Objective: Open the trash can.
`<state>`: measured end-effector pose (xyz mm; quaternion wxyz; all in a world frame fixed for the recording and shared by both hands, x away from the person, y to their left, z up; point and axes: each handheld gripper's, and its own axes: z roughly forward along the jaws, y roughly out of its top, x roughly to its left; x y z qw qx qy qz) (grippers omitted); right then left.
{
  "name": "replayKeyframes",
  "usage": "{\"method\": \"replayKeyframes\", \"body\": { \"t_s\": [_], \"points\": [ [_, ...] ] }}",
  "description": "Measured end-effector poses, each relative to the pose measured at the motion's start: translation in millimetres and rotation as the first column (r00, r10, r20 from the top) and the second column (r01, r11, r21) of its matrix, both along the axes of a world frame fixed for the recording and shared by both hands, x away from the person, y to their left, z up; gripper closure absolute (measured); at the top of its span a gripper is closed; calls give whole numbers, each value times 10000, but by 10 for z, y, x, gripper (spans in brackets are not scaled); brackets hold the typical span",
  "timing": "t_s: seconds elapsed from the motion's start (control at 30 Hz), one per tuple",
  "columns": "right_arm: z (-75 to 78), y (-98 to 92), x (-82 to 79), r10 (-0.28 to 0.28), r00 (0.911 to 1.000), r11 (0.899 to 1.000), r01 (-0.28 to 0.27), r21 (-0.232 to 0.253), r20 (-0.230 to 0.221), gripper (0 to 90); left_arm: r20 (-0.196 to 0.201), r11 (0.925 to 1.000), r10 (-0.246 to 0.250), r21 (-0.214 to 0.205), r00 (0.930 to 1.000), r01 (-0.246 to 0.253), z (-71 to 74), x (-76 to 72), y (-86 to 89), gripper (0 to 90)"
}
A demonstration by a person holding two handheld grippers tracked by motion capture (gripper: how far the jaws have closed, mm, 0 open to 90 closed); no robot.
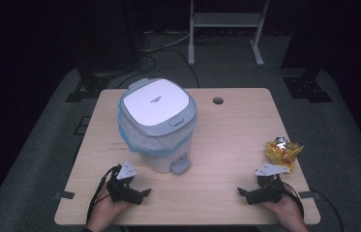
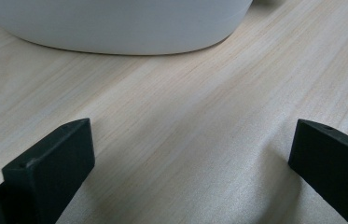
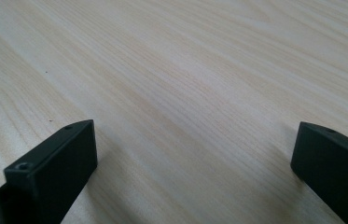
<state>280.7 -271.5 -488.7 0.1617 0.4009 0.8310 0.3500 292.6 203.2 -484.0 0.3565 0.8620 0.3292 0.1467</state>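
Observation:
A white pedal bin (image 1: 157,123) with a grey lid and a blue liner stands on the left half of the wooden table (image 1: 231,130); its foot pedal (image 1: 180,164) faces the person. A crumpled yellow snack wrapper (image 1: 283,151) lies near the right edge. My left gripper (image 1: 145,193) rests on the table in front of the bin, jaws wide apart with nothing between them; the bin's white base (image 2: 115,28) fills the top of the left gripper view. My right gripper (image 1: 242,192) lies low near the front right, just below the wrapper, open over bare wood (image 3: 185,93).
A round cable hole (image 1: 218,100) sits near the table's far edge. Beyond the table, on the dark floor, stand a white frame's legs (image 1: 226,29) and loose cables (image 1: 163,46). Black stand feet (image 1: 308,87) flank the table's far corners.

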Motion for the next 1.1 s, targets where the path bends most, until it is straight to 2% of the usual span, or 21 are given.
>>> {"method": "replayKeyframes", "body": {
  "t_s": [0.37,0.43,0.6,0.67,1.1],
  "points": [
    [60,-3,-39,295,9995,9995,-294,111,-78,3,0,10000,2,-3,10000,-2,0,-1,0,0],
    [87,-11,-52,314,9995,9993,-312,204,-60,50,3,10000,0,8,10000,0,1,0,1,0],
    [142,-32,-70,399,9991,9986,-404,346,174,83,-3,10000,-1,-3,10000,1,0,0,0,0],
    [177,-50,-81,446,9988,9974,-456,555,185,124,-3,10000,-2,0,10000,2,0,0,1,0],
    [294,-62,-111,516,9982,9964,-535,657,300,155,5,10000,1,4,10000,-1,0,0,1,0]
  ]
}}
